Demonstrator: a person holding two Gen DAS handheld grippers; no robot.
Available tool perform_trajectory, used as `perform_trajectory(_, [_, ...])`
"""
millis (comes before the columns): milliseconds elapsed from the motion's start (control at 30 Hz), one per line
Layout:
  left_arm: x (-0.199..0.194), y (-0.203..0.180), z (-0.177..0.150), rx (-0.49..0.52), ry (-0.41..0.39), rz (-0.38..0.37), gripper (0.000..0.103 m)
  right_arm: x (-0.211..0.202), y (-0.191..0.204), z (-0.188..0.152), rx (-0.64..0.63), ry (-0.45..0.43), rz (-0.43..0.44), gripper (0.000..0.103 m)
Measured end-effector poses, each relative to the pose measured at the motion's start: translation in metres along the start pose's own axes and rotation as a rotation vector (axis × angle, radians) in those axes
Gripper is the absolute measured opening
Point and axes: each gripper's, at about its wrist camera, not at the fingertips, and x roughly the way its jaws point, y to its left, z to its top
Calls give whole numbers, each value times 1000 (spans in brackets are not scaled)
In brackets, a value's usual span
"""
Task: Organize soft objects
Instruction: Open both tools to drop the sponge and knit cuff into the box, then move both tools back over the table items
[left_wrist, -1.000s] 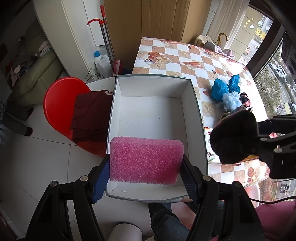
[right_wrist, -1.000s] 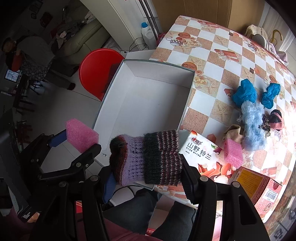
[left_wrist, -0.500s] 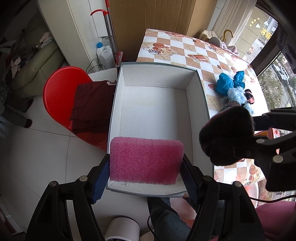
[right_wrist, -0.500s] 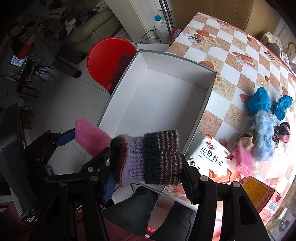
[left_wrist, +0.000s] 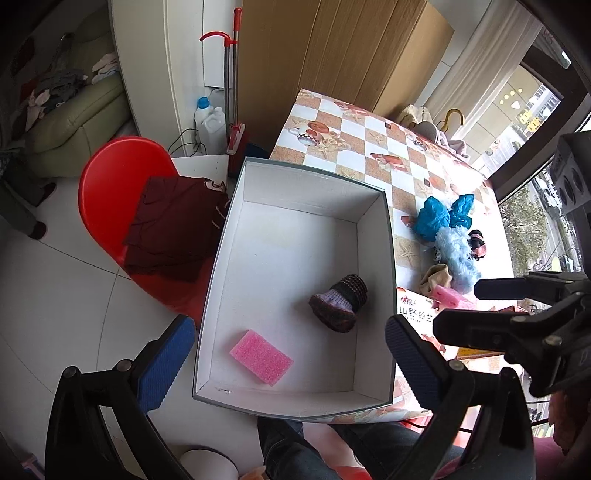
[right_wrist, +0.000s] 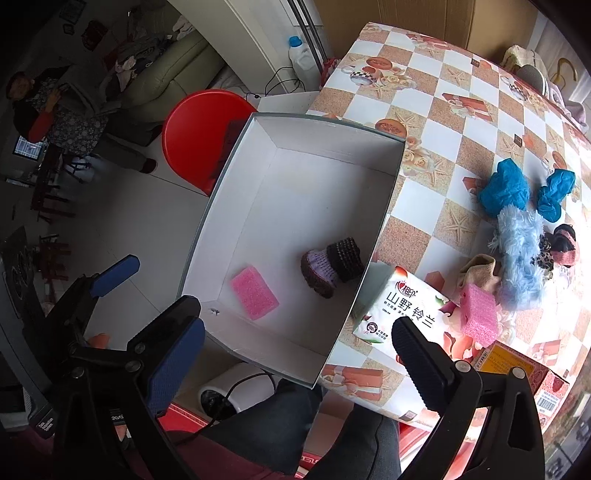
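A white open box (left_wrist: 373, 391) (right_wrist: 380, 229) sits at the table's near corner. Inside it lie a pink sponge (left_wrist: 261, 357) (right_wrist: 254, 291) and a knitted purple-and-dark hat (left_wrist: 340, 302) (right_wrist: 332, 266). My left gripper (left_wrist: 291, 365) is open and empty above the box's near edge. My right gripper (right_wrist: 295, 354) is open and empty, above the box's near right corner. On the table to the right lie a second pink sponge (right_wrist: 478, 314) (left_wrist: 452, 297), a fluffy light-blue piece (right_wrist: 517, 251), blue cloths (right_wrist: 504, 190) and a beige cloth (right_wrist: 478, 271).
A tissue pack (right_wrist: 402, 306) lies beside the box's right wall. An orange-red carton (right_wrist: 517, 373) sits at the table's near right. A red chair (left_wrist: 110, 192) with a dark red cloth (left_wrist: 173, 225) stands left of the box. A person's legs are below the box.
Both grippers opened. The pink sponge dropped from the left gripper and the knitted hat from the right gripper; both now lie in the box. Both grippers sit higher.
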Motion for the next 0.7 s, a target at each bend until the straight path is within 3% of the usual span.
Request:
perform_trajectory(133, [2, -12, 9, 9, 21, -67, 103, -16, -28, -2, 85, -19, 17, 102])
perform_trajectory(267, [4, -35, 22, 55, 23, -81, 103, -49, -70, -8, 195, -74, 20, 102])
perform_trajectory(500, [20, -81, 43, 120, 72, -140, 103, -122, -180, -44, 466, -197, -42, 102])
perform_trajectory(700, [43, -129, 53, 210, 131, -134, 103, -139, -277, -82, 687, -199, -124, 102])
